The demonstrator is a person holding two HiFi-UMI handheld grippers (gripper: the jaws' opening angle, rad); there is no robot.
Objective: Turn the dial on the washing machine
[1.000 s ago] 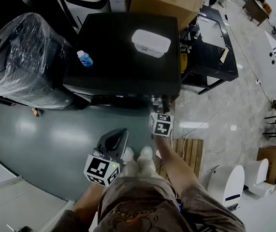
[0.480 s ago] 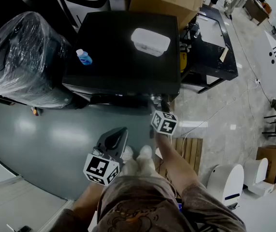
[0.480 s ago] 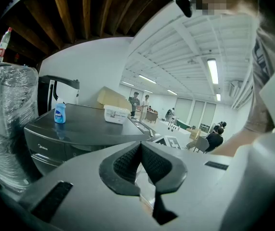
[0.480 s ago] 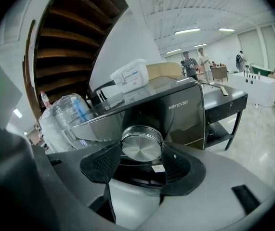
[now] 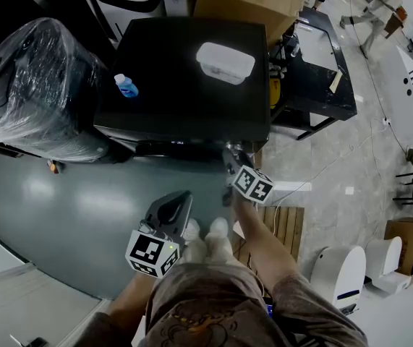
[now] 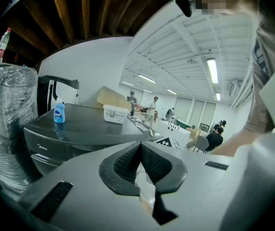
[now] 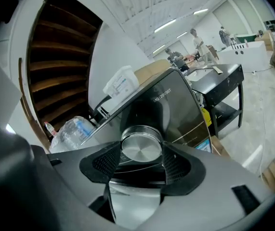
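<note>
The right gripper point(image 7: 141, 163) is pinching the dial point(image 7: 140, 149), a round brushed-metal knob at the centre of the right gripper view. One ribbed pad presses on each side of its rim. In the head view this gripper point(image 5: 233, 157) reaches the front panel of the washing machine point(image 5: 170, 49) at lower centre of the frame, just under the machine's front edge. Its marker cube is tipped to one side, so I judge the turn to be under way. The dial itself is hidden there behind the gripper.

The left gripper point(image 6: 140, 153) is idle. Its pads are pressed together with nothing between them, and it hangs low near the person's feet point(image 5: 168, 210), well apart from the machine.

The main risk is slipping. The rim looks smooth and shallow, and the pads catch only its outer edge, so a twist with too little squeeze could spin them round the metal without moving the dial. A twist off the knob's axis, or a pull outward, could drag the pads off the rim altogether. Overshooting the wanted setting is also possible, as no view shows the markings clearly.

A white box point(image 5: 226, 63) and a blue bottle point(image 5: 126, 87) on top of the machine are clear of the work.
</note>
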